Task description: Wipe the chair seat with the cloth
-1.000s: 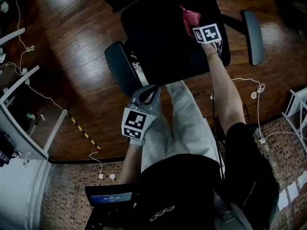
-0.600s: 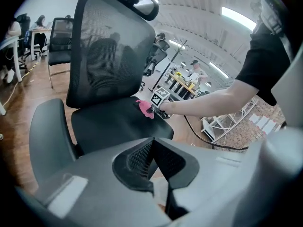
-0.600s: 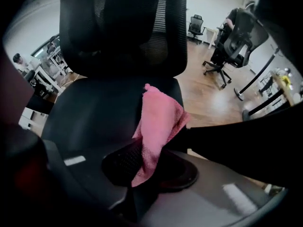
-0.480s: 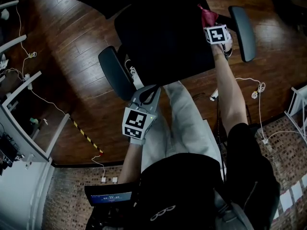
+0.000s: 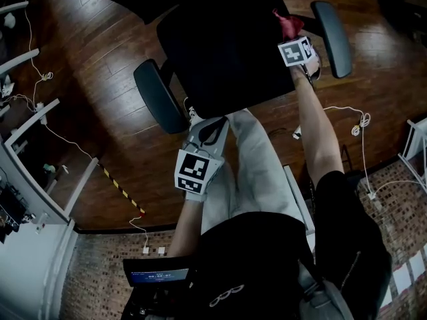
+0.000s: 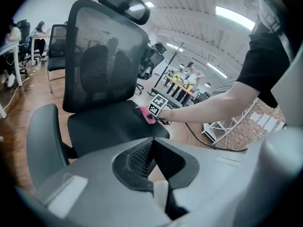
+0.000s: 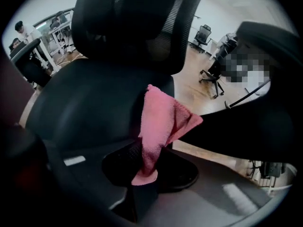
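**Wiping the far right edge of the chair seat**

Holding off at the left, the left gripper (image 5: 211, 131) hangs near the person's knee, short of the near edge of the seat. Its jaws are pressed together with nothing between them. It has no part in the stroke. In my judgement it would serve best laid against the left armrest (image 5: 157, 97), to stop the chair swivelling or rolling on the wooden floor (image 5: 87, 59).

The black chair seat (image 5: 227, 49) fills the middle of the head view, and most of it lies to the left of the cloth. The pink cloth (image 7: 160, 119) is at the seat's far right edge, just beside the right armrest (image 5: 332, 37). The right gripper (image 7: 145, 173) is clamped on the cloth's lower fold, and the rest stands up loose in front of the jaws. In the left gripper view the cloth seems to touch the seat, though I cannot tell how flat it lies.

To wipe well, the loose part should be laid flat so that cloth, not jaw, meets the seat. It should then be drawn with light, steady pressure in overlapping passes from this right edge towards the left armrest, working far to near. The grip is narrow, so a hard drag could pull the cloth free.

No container shows in these views.
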A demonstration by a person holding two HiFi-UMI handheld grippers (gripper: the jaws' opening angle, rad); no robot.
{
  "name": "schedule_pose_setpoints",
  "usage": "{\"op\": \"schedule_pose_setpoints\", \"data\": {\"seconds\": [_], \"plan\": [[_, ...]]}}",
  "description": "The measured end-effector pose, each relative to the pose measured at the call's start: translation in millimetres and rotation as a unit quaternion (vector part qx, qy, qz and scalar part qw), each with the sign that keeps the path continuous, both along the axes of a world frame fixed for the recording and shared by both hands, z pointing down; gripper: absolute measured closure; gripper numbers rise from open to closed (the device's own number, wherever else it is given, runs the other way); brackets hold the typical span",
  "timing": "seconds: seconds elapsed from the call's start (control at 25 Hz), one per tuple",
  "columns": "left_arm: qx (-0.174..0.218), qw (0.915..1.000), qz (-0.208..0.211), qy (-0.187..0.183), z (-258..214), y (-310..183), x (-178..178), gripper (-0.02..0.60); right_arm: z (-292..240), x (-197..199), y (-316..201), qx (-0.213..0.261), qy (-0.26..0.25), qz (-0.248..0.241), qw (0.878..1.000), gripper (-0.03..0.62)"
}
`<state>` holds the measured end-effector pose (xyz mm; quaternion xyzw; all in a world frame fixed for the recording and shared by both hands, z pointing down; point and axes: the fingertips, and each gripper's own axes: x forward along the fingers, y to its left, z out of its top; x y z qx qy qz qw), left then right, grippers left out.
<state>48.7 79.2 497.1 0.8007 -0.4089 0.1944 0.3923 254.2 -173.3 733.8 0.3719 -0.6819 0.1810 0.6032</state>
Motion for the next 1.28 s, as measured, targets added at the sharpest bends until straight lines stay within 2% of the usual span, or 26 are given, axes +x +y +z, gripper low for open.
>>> {"op": "schedule_pose_setpoints", "data": {"seconds": [0.2,0.36,0.6,0.8,1.04,1.16,1.28], "plan": [[-0.002,0.9993,0.036,-0.004,-3,20,-12,0.591,13,-56,37,-0.031,-0.028,-0.025,0.999,0.522],[-0.017,0.999,0.04,-0.01,4,41,-35,0.591,23,-104,71,-0.047,-0.044,-0.032,0.997,0.522],[-0.014,0.9984,0.054,-0.009,5,57,-60,0.591,29,-175,117,-0.075,-0.091,-0.054,0.992,0.522],[-0.009,0.9978,0.065,-0.008,2,66,-76,0.591,25,-215,150,-0.084,-0.117,-0.046,0.988,0.522],[-0.003,0.9974,0.071,-0.01,4,84,-89,0.591,19,-256,187,-0.108,-0.169,-0.042,0.979,0.522],[0.0,0.9972,0.074,-0.01,3,91,-91,0.591,14,-277,202,-0.123,-0.218,-0.031,0.968,0.522],[0.0,0.9971,0.075,-0.013,4,97,-95,0.591,3,-307,218,-0.147,-0.287,-0.044,0.945,0.522]]}}
